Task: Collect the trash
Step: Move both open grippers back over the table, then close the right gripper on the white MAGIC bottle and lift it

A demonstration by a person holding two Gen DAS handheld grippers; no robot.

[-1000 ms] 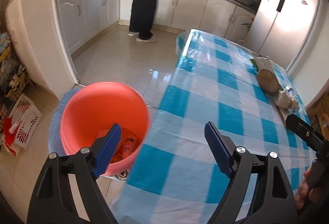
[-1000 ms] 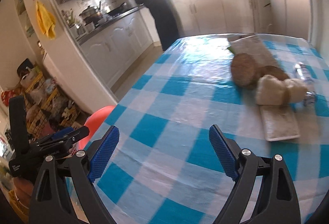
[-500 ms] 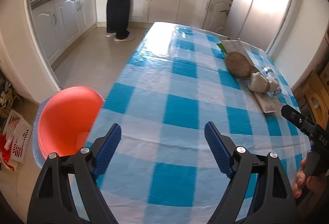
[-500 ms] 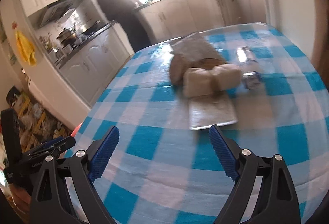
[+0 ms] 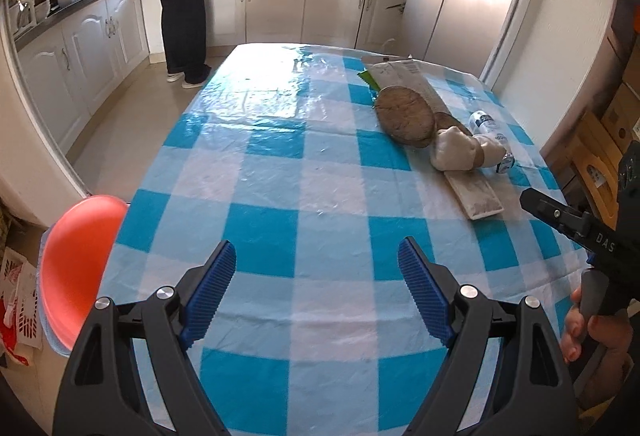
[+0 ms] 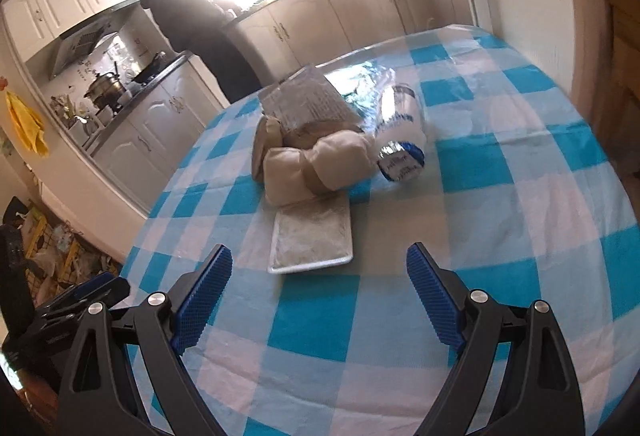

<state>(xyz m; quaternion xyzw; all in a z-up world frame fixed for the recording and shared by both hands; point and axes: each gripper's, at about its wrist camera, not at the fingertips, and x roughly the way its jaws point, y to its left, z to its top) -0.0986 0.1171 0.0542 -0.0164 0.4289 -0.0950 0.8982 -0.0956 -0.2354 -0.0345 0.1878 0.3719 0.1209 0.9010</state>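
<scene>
A white, shallow rectangular foam tray (image 6: 311,241) lies flat just ahead of the right gripper's fingers, nearer the left finger. Beyond it, touching its far end, sits a crumpled beige paper bundle (image 6: 320,166) pinched in the middle. To the right of the bundle, a clear plastic bottle with a blue-and-white label (image 6: 400,134) lies on its side. Behind the bundle are a round brown flat piece (image 5: 406,115) and a printed flat plastic package (image 6: 306,103). A round orange plastic bin (image 5: 76,268) stands left of the left gripper's fingers.

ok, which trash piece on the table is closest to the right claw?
The flat white tray, straight ahead of the open right claw; the bottle lies farther back.
</scene>
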